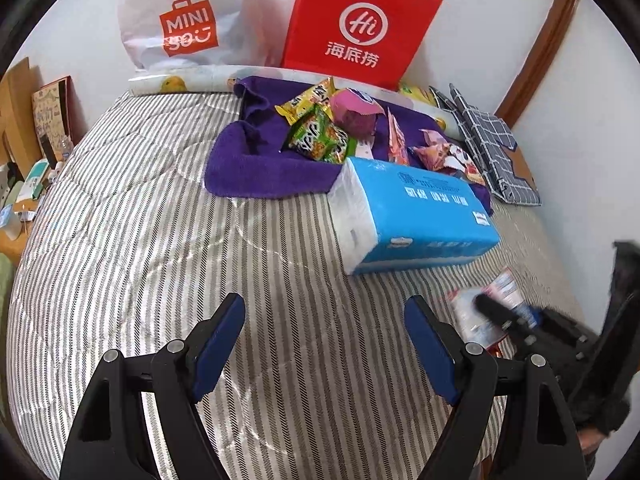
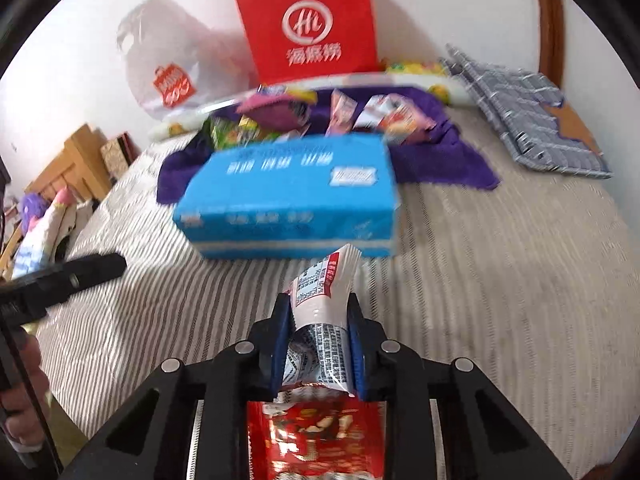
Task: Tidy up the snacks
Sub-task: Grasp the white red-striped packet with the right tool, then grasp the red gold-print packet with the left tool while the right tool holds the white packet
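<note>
Snack packet (image 2: 320, 320) was clamped by the right hand-held gripper (image 2: 318, 344) above the striped bed (image 2: 500, 300); the left hand-held gripper (image 1: 324, 344) was spread wide, empty.

White walls (image 1: 580, 92), brown wooden door trim (image 1: 540, 48) at right. Bed with grey-striped quilt (image 1: 160, 220) fills most of both views. Light wooden furniture (image 2: 76, 160) left of bed, cluttered. Even, soft lighting; right wrist view blurred.
</note>
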A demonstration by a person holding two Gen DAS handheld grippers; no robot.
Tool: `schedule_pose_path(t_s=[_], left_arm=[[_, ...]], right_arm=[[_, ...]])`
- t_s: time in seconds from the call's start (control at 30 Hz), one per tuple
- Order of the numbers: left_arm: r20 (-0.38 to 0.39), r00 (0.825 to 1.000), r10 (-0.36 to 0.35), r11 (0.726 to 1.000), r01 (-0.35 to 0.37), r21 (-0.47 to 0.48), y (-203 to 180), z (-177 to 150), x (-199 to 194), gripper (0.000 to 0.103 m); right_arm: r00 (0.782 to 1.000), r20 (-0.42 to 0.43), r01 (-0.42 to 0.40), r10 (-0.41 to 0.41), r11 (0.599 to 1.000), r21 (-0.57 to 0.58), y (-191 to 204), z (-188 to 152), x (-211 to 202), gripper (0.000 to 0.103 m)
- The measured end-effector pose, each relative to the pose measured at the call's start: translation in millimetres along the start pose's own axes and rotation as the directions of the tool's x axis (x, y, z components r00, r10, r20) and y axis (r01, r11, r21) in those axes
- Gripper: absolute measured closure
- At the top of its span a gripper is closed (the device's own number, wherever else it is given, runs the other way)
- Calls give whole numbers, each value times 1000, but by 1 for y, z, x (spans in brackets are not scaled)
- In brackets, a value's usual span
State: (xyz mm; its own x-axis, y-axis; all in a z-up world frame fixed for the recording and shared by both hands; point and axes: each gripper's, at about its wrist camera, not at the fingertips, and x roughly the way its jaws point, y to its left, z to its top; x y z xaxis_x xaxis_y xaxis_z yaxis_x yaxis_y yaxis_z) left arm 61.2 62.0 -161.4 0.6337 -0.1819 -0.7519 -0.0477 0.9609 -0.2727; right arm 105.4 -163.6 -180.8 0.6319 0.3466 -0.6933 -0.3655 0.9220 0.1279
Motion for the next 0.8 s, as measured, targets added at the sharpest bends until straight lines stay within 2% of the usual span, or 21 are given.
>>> schedule_pose_path(t_s=[0.3,0.43,0.5,0.6,0.8], left_arm=[[-76,997,-23,999,25,27,-18,-21,21,22],[-131,989,-71,997,76,32,-30,-33,32,23],[-124,988,-88,994,94,51,-40,-37,33,23],[-150,977,-153,985,163,56,-51,-41,36,23],[-162,972,-170,978,187,91,-73,-45,42,21]], right_arm=[[993,88,75,-81,994,78,-46,7,-48,78],[988,104,103,-116,987,121,-67,5,-61,78],[986,106,115,-132,982,147,-78,2,-66,78],[983,107,127,-147,976,175,-89,-1,-69,79],[983,101,125,-151,965,229,-109,-8,-73,78]])
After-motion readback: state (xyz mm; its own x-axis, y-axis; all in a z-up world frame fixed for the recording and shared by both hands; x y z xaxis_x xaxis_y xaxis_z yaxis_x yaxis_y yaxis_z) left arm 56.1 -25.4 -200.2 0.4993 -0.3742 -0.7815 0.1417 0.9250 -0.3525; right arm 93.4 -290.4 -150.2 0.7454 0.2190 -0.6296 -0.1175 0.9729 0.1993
